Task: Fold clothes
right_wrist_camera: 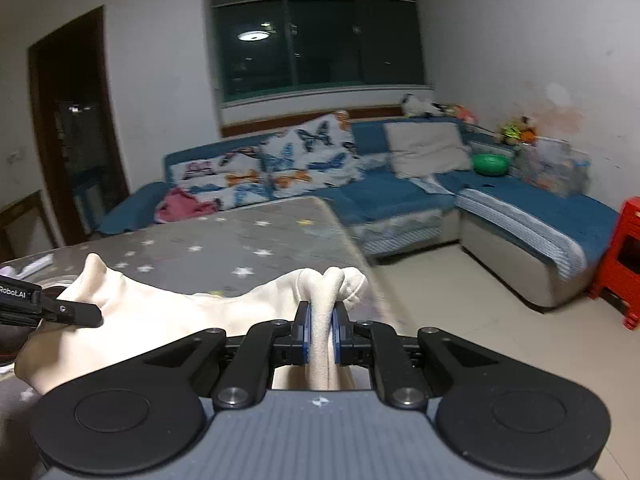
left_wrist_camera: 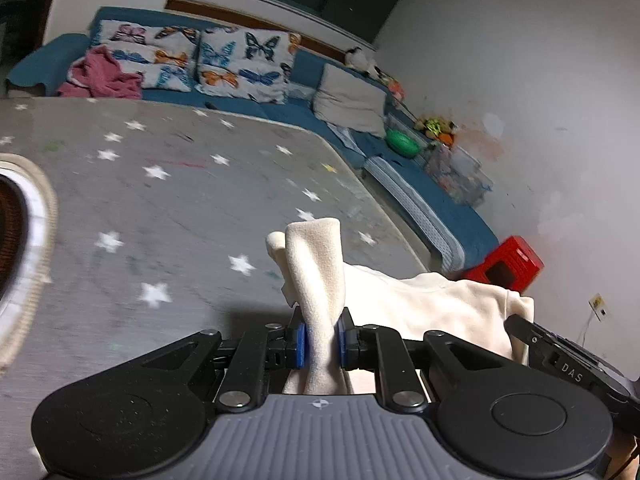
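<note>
Now both grippers have a bite of the same cream garment (left_wrist_camera: 452,304), and it hangs stretched between them over the right-hand edge of the grey star-printed surface (left_wrist_camera: 168,200). The left gripper (left_wrist_camera: 322,338) is clamped on a bunched fold of cloth that stands up in a soft roll past its blue pads (left_wrist_camera: 301,340). The right gripper (right_wrist_camera: 321,336) is likewise squeezed tight on a gathered wad, with rounded lobes of fabric bulging out above its fingers.

From the right wrist view, the cloth sags in a shallow dip between the two grips, so it looks lifted rather than lying flat, though its lower part is hidden behind the gripper bodies. Whether this is a spread-out before a fold or a fold being carried over, I can't say from here.

To do it well, I'd judge the two grips want to travel together at one height, keeping the span gently taut so the held edge stays straight. Too hard a pull and that fleecy stuff could slip from the pads.

The fabric looks thick, napped and matt, like fleece or velour, slow to crease and inclined to bunch. The surface under it seems smooth and faintly glossy, so the garment may slide when laid. Beyond it stands a blue sofa (right_wrist_camera: 400,196) with butterfly cushions (right_wrist_camera: 280,160).
</note>
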### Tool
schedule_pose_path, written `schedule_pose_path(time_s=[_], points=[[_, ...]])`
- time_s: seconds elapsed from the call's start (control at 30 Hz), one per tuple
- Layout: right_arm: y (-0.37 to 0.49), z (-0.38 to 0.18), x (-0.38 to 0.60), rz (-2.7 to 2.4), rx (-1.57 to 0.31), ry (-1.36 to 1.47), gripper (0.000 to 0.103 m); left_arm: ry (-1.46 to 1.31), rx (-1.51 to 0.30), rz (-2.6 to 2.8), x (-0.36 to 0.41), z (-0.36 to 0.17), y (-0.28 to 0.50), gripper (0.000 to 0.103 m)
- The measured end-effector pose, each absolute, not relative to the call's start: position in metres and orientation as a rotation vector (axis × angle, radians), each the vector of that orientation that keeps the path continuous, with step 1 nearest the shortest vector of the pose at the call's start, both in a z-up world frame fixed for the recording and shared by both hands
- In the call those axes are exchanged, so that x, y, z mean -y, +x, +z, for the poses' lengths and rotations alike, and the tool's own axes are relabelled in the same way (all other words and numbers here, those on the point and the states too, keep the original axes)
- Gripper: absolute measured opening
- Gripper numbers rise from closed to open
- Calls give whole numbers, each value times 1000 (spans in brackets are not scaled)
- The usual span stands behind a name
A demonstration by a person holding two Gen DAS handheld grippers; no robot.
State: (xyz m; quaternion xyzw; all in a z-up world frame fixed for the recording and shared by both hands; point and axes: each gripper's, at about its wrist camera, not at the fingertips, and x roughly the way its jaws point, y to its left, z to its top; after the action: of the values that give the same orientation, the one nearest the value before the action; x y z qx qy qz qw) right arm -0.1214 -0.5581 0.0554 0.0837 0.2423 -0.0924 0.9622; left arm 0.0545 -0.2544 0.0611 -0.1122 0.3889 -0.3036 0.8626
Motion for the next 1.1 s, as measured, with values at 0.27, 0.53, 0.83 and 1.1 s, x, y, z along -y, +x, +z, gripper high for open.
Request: schedule_pose_path(time_s=[0.27,0.53,0.83,1.1], points=[[-120,29,580,-254,-553,177,10,-115,-860,-546,260,35,57,38],[-107,20,575,-197,-561,191,11,-120,-783,-585,255,54,60,25],[-81,0,571,-158,-616,205,11,-33,-825,-617,284,28,76,15],[-74,12,562,-114,-592,186,12,-88,-832,-697,291,35,84,15]])
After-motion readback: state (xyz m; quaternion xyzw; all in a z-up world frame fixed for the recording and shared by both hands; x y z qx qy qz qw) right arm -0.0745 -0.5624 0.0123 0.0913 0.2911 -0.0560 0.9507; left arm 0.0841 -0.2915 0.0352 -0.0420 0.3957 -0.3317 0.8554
